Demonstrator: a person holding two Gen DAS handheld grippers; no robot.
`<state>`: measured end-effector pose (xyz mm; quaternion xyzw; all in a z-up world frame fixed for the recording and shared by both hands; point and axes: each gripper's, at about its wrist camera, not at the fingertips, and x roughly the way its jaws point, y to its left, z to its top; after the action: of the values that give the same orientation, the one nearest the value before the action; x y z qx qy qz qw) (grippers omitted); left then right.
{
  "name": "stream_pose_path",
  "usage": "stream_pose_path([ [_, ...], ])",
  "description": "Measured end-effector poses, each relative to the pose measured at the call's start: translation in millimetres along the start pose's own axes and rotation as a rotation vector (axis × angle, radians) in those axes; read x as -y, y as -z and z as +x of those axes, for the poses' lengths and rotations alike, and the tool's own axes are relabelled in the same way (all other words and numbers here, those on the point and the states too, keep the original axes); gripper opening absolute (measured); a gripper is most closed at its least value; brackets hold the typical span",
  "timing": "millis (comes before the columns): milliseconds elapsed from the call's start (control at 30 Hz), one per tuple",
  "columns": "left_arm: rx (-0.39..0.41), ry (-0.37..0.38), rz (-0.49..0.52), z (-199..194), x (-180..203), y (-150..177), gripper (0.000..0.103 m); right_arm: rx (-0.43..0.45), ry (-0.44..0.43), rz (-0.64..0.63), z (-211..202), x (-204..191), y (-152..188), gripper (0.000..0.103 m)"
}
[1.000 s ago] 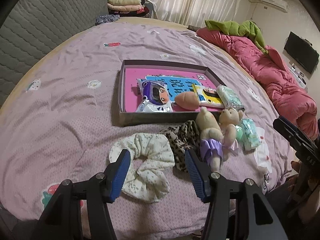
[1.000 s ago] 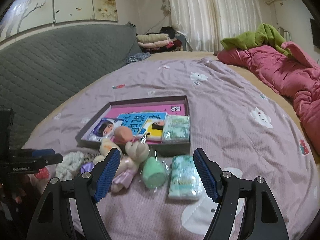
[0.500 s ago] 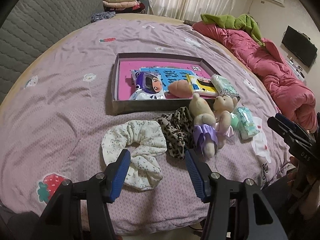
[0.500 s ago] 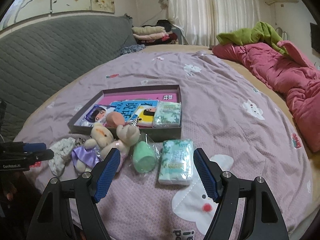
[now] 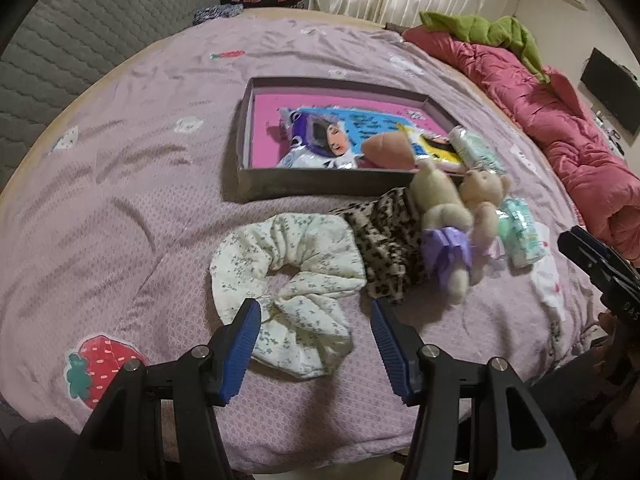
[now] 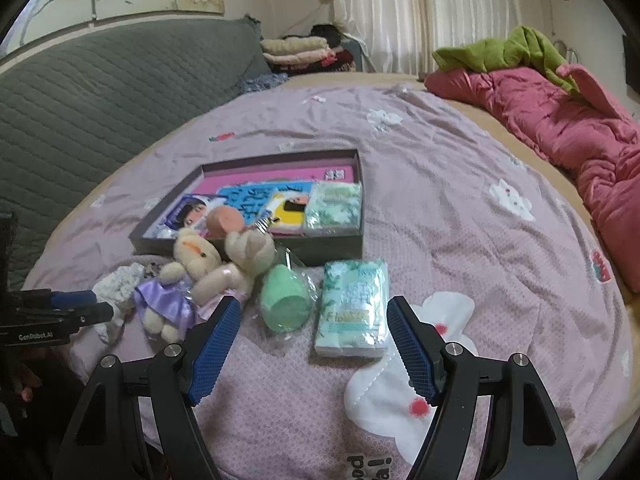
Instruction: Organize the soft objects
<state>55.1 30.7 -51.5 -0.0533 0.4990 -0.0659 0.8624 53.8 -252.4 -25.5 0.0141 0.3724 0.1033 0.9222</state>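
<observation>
A grey box (image 5: 320,190) (image 6: 332,246) lies on the bed and holds flat packets, an orange sponge (image 5: 386,150) and a tissue pack (image 6: 334,208). In front of it lie a white floral scrunchie (image 5: 286,276), a leopard scrunchie (image 5: 384,236), two small teddy bears (image 5: 444,208) (image 6: 216,268), a green sponge (image 6: 284,300) and a second tissue pack (image 6: 354,308). My left gripper (image 5: 316,314) is open just above the white scrunchie's near edge. My right gripper (image 6: 314,312) is open, hovering over the green sponge and the loose tissue pack.
The pink-purple bedspread (image 6: 460,208) runs to the near edge. A rumpled red quilt (image 6: 560,120) with a green garment lies at the right. A grey padded headboard (image 6: 100,92) stands at the left, folded clothes (image 6: 300,50) behind.
The left gripper has sunk toward the white scrunchie, which now looks larger between its fingers. The right view has tilted down a little, bringing the sponge and tissue pack closer.
</observation>
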Motion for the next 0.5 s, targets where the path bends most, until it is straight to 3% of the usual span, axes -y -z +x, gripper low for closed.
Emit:
stream_pose_path([
  [233,-0.019,-0.039,-0.011,19.5,-5.0,-5.0,0.057,-0.056,0.028,0.033,21.8,12.1,3.6,0.077],
  [500,-0.029,-0.046,-0.040,32.5,-12.1,-11.9,0.057,-0.124,0.119,-0.022,54.5,13.2,9.1,0.077],
])
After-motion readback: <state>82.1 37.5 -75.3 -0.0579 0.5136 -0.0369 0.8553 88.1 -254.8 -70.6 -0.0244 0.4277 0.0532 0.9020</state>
